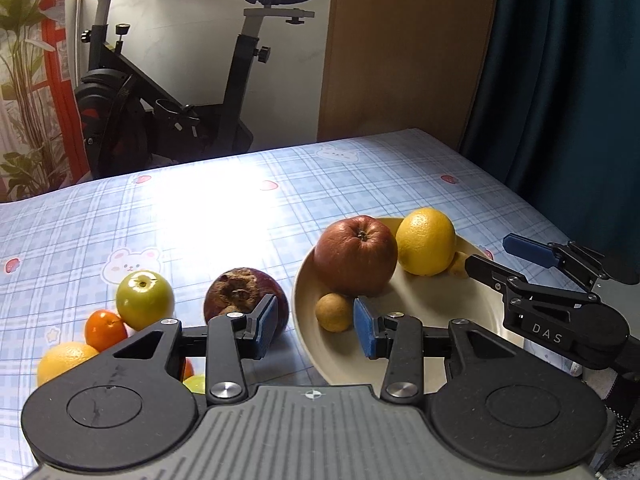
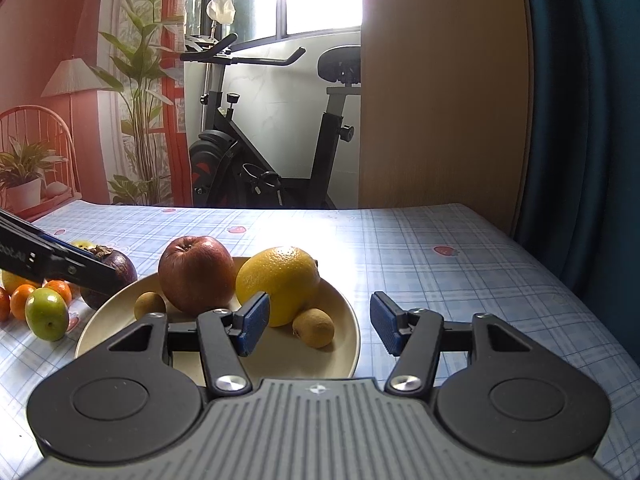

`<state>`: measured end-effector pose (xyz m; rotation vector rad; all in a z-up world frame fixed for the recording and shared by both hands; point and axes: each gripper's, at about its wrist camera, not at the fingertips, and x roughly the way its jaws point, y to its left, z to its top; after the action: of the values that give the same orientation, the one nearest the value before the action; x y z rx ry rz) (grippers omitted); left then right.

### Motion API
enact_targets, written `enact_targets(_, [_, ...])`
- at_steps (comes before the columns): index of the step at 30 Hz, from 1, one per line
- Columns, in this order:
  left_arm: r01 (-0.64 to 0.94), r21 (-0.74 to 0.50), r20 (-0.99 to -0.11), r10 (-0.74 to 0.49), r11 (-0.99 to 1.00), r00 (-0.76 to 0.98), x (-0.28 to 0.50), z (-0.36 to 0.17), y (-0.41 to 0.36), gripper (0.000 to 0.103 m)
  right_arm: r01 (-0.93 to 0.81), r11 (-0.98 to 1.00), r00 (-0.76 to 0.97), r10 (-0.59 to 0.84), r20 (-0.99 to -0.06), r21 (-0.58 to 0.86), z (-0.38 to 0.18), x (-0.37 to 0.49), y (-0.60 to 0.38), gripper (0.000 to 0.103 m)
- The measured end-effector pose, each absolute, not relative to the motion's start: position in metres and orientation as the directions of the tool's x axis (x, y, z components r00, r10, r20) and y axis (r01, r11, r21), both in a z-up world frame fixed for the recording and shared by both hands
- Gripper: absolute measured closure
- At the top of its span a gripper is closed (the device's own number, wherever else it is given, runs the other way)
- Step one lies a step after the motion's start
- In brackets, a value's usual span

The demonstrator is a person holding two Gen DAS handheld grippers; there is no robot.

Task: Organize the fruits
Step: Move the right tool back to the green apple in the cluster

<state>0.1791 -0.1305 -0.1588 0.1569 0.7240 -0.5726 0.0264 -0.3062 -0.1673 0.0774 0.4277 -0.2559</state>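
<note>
A beige plate [image 1: 432,308] holds a red apple [image 1: 355,256], a yellow citrus [image 1: 426,241] and a small brown fruit [image 1: 334,312]. My left gripper [image 1: 316,328] is open over the plate's left rim, with nothing between its pads. A dark purple fruit [image 1: 240,300] lies just left of the plate. Further left lie a green apple [image 1: 145,300], a tangerine [image 1: 105,329] and a yellow fruit [image 1: 64,360]. My right gripper [image 2: 319,330] is open at the plate's [image 2: 288,360] right side. A second small brown fruit [image 2: 313,327] lies loose between its pads.
The table wears a blue plaid cloth [image 1: 200,208]. Behind its far edge stand an exercise bike [image 1: 168,92] and a wooden panel [image 1: 400,48]. A dark teal curtain [image 1: 560,80] hangs at the right. The left gripper's fingers [image 2: 80,266] reach over the purple fruit [image 2: 120,270].
</note>
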Motion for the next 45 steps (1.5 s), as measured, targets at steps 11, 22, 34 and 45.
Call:
enact_targets(11, [0.439, -0.106, -0.632, -0.401, 0.892, 0.663, 0.185, -0.141, -0.069, 0.059, 0.233, 0.972, 0.885, -0.201, -0.419, 0.026, -0.149, 0.032, -0.283, 0.044])
enact_targets(22, [0.325, -0.139, -0.601, -0.341, 0.935, 0.723, 0.188, -0.119, 0.000, 0.059, 0.136, 0.990, 0.913, -0.110, -0.392, 0.039, -0.121, 0.056, -0.241, 0.044])
enact_targets(34, [0.252, -0.125, -0.592, -0.276, 0.960, 0.757, 0.185, -0.112, 0.039, 0.059, 0.013, 0.997, 0.909, 0.020, -0.417, 0.074, -0.111, 0.086, -0.193, 0.044])
enact_targets(45, [0.254, -0.130, -0.613, -0.279, 0.959, 0.739, 0.183, -0.118, 0.045, 0.059, -0.035, 0.995, 0.880, 0.076, -0.469, 0.095, -0.127, 0.095, -0.177, 0.044])
